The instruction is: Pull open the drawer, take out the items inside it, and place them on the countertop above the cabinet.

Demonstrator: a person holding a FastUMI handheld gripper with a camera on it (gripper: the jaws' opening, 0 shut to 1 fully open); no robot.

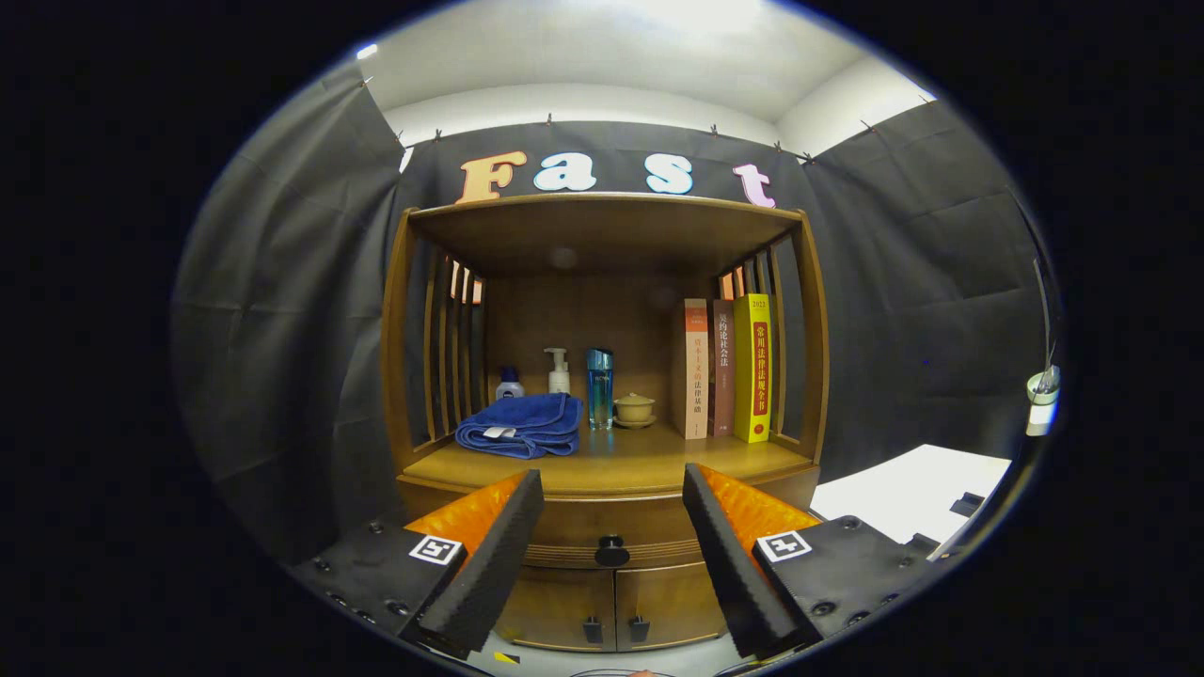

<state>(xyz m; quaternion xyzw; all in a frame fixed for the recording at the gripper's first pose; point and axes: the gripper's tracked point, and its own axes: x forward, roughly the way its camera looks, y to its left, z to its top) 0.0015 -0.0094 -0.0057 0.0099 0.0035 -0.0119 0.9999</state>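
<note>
The gripper [611,559] hangs wide open and empty. Seen between its fingers and well beyond them is the drawer knob [611,550], on the closed drawer [611,528]. That small round knob looks like the only handhold: rigid, perhaps slippery, so pinch it squarely. Above the knob lies the countertop [649,463], carrying a folded blue towel [520,425], bottles and books [724,367].
</note>
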